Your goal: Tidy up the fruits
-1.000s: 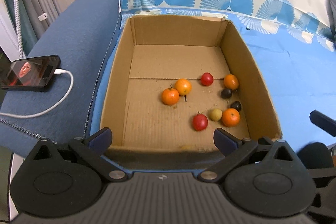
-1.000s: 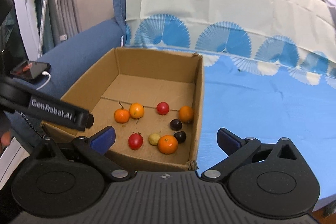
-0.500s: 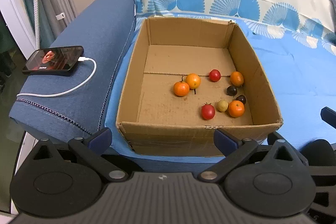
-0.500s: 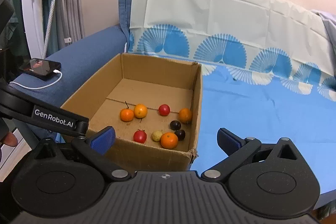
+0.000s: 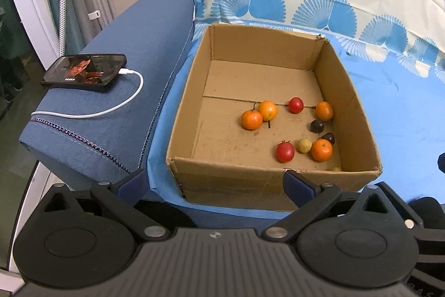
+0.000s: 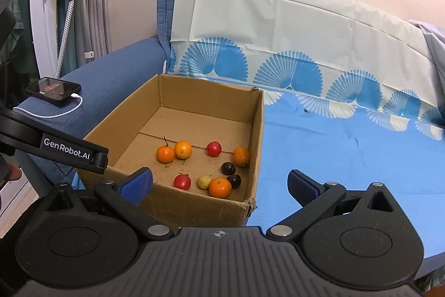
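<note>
Outside the cardboard box [image 5: 230, 187] rim, both grippers' fingers [image 5: 299, 183] [image 6: 301, 184] gape wide, empty.

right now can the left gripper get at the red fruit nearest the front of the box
Probably yes: the left gripper is open and empty, the cardboard box is open-topped, and nothing covers the red fruit; it must clear the near wall.

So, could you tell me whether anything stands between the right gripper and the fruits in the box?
Yes: the cardboard box's near wall stands between the open right gripper and the fruits; from above, nothing visible covers them.
</note>
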